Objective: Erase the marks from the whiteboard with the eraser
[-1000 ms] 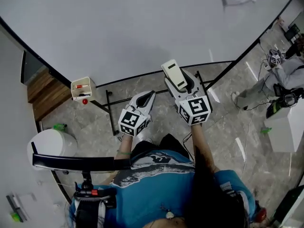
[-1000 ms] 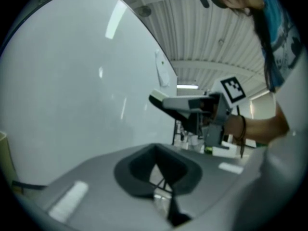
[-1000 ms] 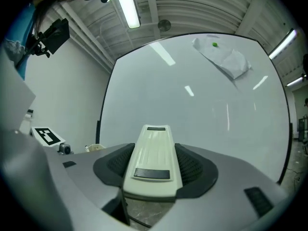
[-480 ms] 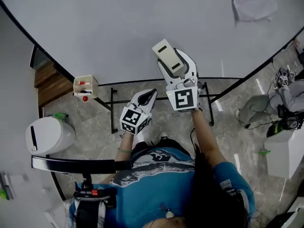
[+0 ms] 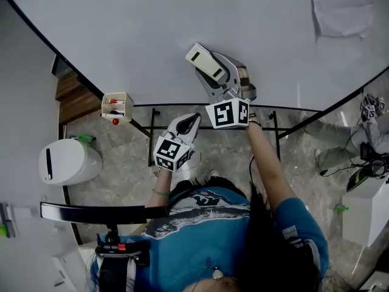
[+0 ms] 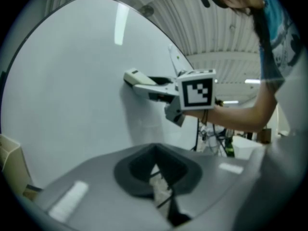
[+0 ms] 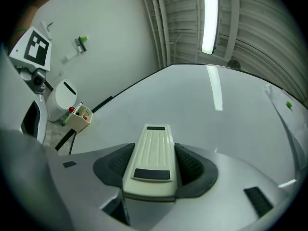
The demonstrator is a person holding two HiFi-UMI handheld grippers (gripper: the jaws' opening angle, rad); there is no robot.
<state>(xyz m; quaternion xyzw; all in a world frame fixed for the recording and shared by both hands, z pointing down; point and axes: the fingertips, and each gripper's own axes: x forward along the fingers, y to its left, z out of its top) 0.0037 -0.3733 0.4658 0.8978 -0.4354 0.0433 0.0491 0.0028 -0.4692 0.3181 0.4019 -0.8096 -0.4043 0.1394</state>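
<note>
Cream ribbed eraser (image 7: pixel 153 158), black strips

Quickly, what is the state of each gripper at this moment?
Left gripper: closed, holding nothing.
Right gripper: closed on the eraser.

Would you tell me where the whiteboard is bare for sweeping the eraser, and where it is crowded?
The whiteboard is bare left of and above the eraser, out to its edge, and rightward to the pale sheet at upper right. Crowded: the lower edge, by the marker box and left gripper.
</note>
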